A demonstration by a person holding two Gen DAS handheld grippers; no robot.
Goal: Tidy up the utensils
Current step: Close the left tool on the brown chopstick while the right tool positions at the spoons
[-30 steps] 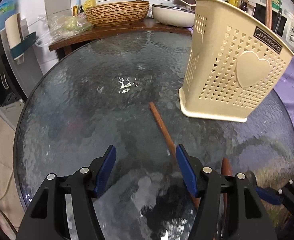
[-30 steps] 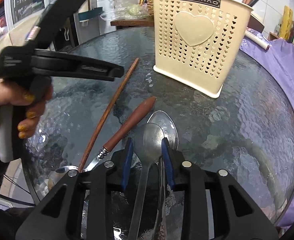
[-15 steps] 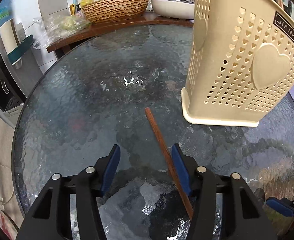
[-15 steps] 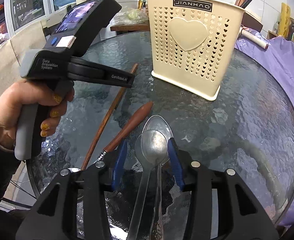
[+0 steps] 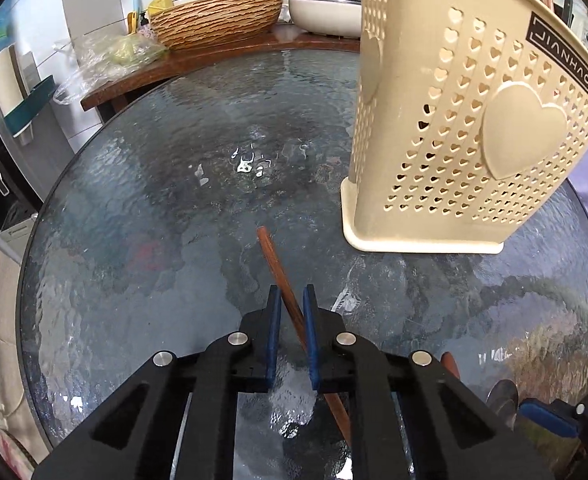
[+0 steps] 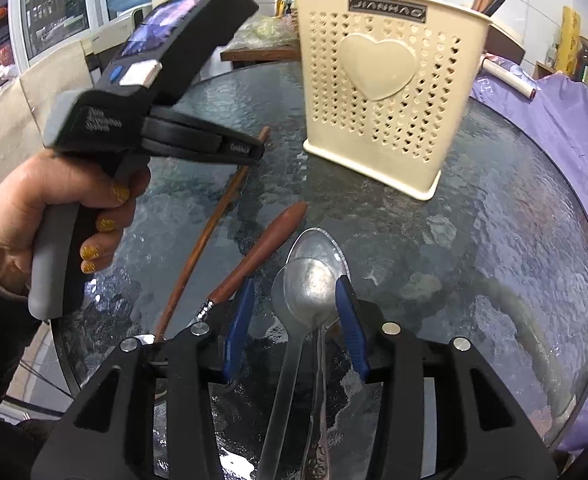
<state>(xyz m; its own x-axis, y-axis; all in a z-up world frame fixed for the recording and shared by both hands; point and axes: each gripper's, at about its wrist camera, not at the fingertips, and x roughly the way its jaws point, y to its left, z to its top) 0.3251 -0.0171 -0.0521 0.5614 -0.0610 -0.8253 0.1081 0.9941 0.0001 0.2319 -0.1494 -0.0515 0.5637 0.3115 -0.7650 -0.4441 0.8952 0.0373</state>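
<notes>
A: On the glass counter, starting at the left, what can you actually make out?

B: From the left wrist view, the left gripper has its blue pads pressed together on a thin wooden stick. Its far tip lies on the glass ahead; its near part runs down under the gripper's body, so that end is hidden.

A: Does the right wrist view show that end?

B: Partly. The stick slants toward the lower left, and something shiny sits at its bottom, cut off by the right gripper's frame. A hand holds the left tool, and the tool covers the spot where its pads meet the wood.

A: Next over?

B: A red-brown handle with a metal neck; its working end goes behind the right gripper. I cannot tell what utensil it is.

A: And the right gripper itself?

B: Spread, with two metal spoons lying stacked between the pads. The right pad sits at the bowls' edge, the left pad stands clear. Both handles run out under the frame.

A: Farther right?

B: The cream holder, pierced with hearts, stands upright on the counter, well apart from the spoons. Some sticks poke above its rim, but what lies inside is hidden. In the left view its top is cut off by the picture edge.
</notes>
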